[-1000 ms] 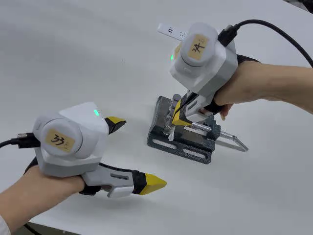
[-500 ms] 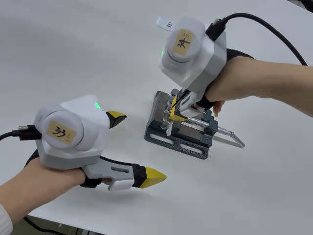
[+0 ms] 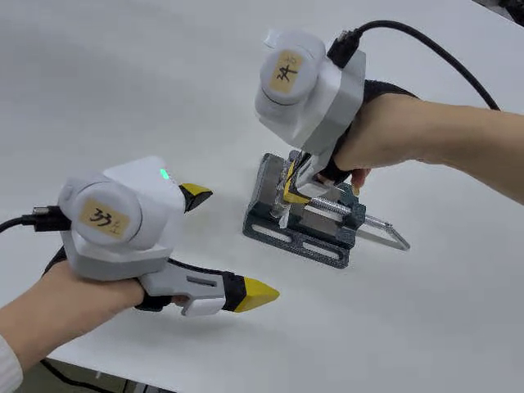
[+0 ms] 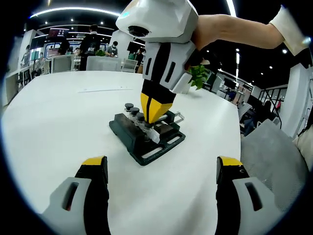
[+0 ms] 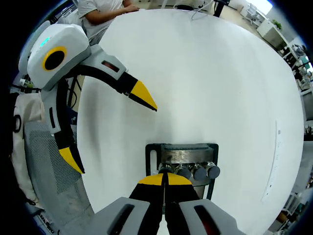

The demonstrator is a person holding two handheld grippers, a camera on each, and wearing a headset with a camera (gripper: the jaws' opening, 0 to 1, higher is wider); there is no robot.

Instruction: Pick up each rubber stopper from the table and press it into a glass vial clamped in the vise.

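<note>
Pointing down, your right gripper [image 3: 288, 193] holds its yellow-tipped jaws pressed together at one end of a row of glass vials [image 5: 198, 172], each capped with a grey rubber stopper [image 4: 129, 106], clamped in the black vise [image 3: 304, 239] on the white counter [image 3: 123, 82]. Your left gripper [image 3: 228, 246] hovers well apart from the vise, jaws spread wide above the counter.

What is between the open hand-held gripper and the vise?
Only bare table, from left hand-held gripper to vise, in the left gripper view.
</note>
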